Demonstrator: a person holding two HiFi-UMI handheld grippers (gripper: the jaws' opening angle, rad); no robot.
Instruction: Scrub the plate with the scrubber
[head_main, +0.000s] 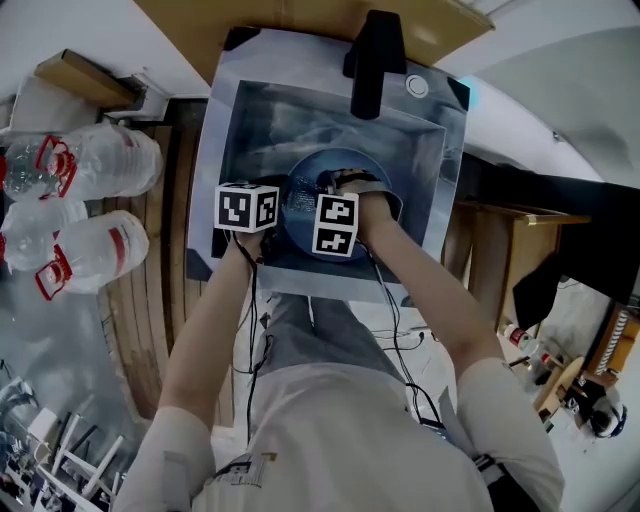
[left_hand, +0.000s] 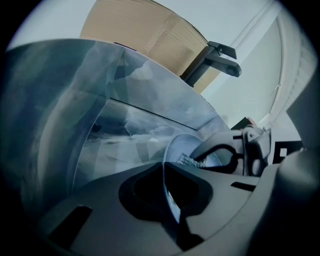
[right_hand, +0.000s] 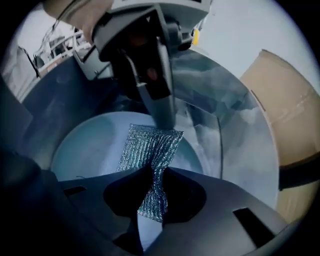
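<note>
Left gripper (left_hand: 164, 172), jaws clamped on plate (right_hand: 90, 145) rim
Right gripper (right_hand: 152, 175) pinches scrubber (right_hand: 150, 150) on plate, inside sink (head_main: 430, 170).

The sink (head_main: 425, 150) is dull brushed metal; the plate (right_hand: 85, 150) looks smooth and glossy, perhaps glazed ceramic; the scrubber (right_hand: 150, 147) is rough, glittering woven mesh.

White tee (head_main: 330, 440), grey trousers (head_main: 300, 330); black cables (head_main: 252, 330); left gripper (left_hand: 165, 172) & right gripper (right_hand: 152, 175) dark grey, 2 b&w marker cubes (head_main: 247, 207)
</note>
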